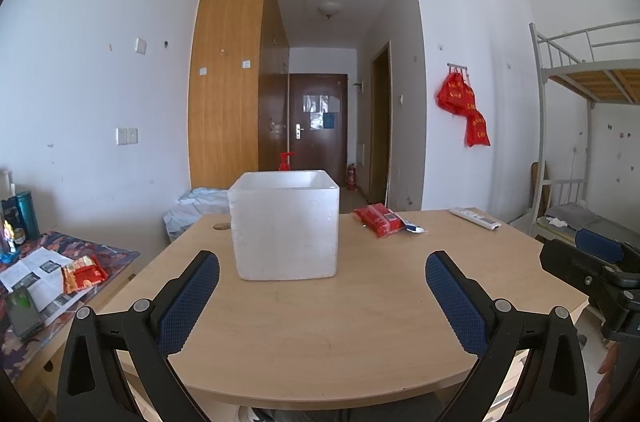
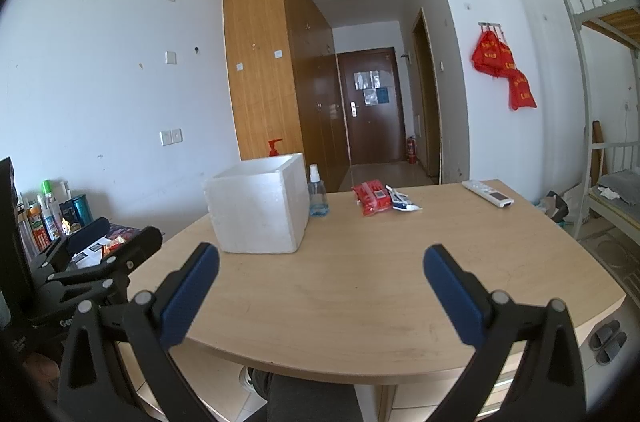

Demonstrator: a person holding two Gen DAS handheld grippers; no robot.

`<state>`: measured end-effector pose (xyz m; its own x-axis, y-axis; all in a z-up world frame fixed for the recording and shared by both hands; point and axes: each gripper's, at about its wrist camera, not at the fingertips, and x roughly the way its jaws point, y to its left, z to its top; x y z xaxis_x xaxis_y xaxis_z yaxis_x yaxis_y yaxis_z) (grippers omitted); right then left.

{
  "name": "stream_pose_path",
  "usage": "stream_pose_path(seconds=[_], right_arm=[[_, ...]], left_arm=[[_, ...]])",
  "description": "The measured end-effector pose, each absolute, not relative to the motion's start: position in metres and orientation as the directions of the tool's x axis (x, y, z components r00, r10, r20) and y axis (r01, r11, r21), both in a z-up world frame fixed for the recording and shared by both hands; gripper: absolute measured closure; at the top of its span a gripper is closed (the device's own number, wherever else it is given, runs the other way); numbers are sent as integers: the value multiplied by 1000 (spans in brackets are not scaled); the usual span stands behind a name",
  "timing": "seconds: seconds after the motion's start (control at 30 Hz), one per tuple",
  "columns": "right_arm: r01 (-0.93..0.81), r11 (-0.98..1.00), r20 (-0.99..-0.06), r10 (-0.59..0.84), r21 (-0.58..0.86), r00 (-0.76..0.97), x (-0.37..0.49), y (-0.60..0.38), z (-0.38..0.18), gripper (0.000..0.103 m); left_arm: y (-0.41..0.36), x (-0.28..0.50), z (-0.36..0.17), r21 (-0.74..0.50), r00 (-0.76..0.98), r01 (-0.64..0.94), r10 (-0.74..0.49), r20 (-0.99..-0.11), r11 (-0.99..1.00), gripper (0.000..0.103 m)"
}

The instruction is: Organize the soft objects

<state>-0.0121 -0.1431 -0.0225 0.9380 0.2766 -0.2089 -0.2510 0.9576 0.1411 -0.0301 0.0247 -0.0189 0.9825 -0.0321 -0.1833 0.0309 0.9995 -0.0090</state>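
1. One red soft packet (image 2: 371,198) lies flat on the far part of the wooden desk (image 2: 360,294), with a smaller blue-and-white sachet (image 2: 405,205) touching its right edge. We count two soft items on the desk.
2. We judge the red packet light, limp and glossy, so likely slippery. A pinch across its short width near the middle should hold best, as a corner grip would let it droop.
3. One white foam box (image 1: 285,226), open at the top, stands on the desk to the left of the packet and apart from it. We take it for the receiving container; its inside is not visible, so we cannot say whether it holds anything.
4. One clear spray bottle (image 2: 318,196) stands just beside the box's far right corner, and one red pump top (image 2: 274,146) shows behind the box.
5. One white remote control (image 2: 488,193) lies near the far right edge.
6. A further red-and-orange packet (image 1: 83,273) rests on papers on the side surface to the left; its contents are too small to read.
7. The left gripper (image 1: 322,276) has its jaws spread wide and holds nothing.
8. The right gripper (image 2: 321,272) is likewise spread wide and empty, facing the bare desk short of the packet.
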Motion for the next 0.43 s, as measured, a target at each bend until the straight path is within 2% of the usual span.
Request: stream_pose_path(seconds=[0.43], right_arm=[[-252, 957, -210, 279, 143, 937, -12, -143, -22, 0]], left_arm=[[27, -34, -21, -17, 985, 20, -22, -171, 1000, 0]])
